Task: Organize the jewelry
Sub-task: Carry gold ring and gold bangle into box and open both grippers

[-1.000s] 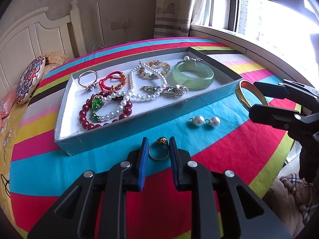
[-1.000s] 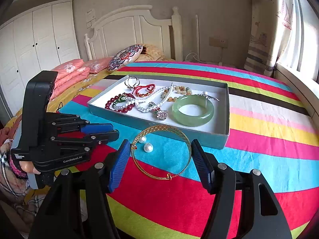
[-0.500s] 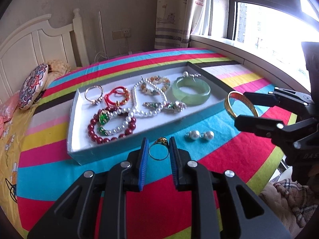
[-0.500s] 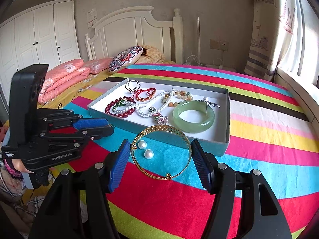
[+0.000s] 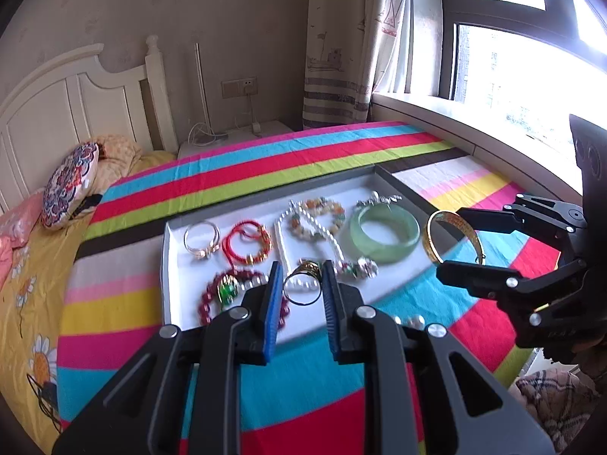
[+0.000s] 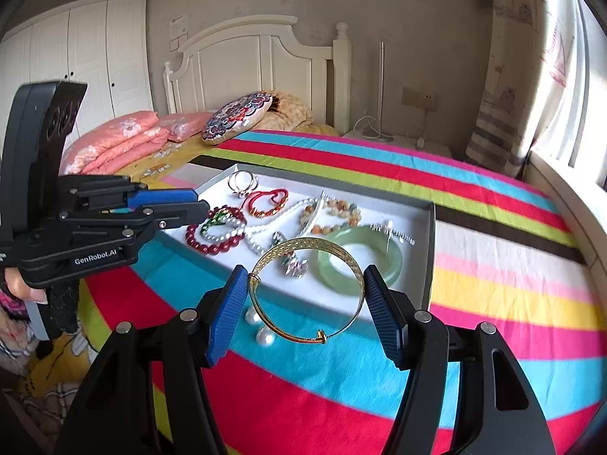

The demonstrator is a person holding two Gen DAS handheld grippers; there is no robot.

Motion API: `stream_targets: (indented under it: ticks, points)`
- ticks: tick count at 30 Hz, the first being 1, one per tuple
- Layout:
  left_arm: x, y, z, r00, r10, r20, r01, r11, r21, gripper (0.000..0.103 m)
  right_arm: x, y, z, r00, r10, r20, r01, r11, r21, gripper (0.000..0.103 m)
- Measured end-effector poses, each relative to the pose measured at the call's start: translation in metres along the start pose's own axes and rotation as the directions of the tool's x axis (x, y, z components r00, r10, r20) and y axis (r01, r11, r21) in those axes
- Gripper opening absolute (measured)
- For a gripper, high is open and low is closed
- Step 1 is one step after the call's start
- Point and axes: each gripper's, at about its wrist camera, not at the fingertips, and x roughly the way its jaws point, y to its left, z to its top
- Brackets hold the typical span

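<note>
While the left gripper (image 5: pixel 302 284) pinches the gold ring (image 5: pixel 303 287) over the tray's (image 5: pixel 171 265) near edge, and the right gripper (image 6: pixel 305 292) grips the gold bangle (image 6: pixel 305 290), each should go lower over bare white floor before letting go.

The left gripper (image 5: pixel 302 295) hides part of the red bead bracelet (image 5: pixel 212 295); pearl earrings (image 5: pixel 411 320) barely peek out.
</note>
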Motion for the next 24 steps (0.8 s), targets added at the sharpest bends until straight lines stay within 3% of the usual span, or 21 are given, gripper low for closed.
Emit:
stream_targets:
  ticks: [12,24]
  points:
    - [0.034,0.029,0.031,0.999,0.019,-0.046,-0.02,0.999,-0.028,0.02,0.052,-0.012,0.048,0.998,0.029,-0.047,-0.03,0.999,-0.026,0.061]
    - [0.076,0.074,0.024,0.987,0.041,-0.154,-0.055,0.995,-0.086,0.02,0.13,0.011,0.069,0.976,0.065,-0.21,-0.087,0.991,-0.099,0.061]
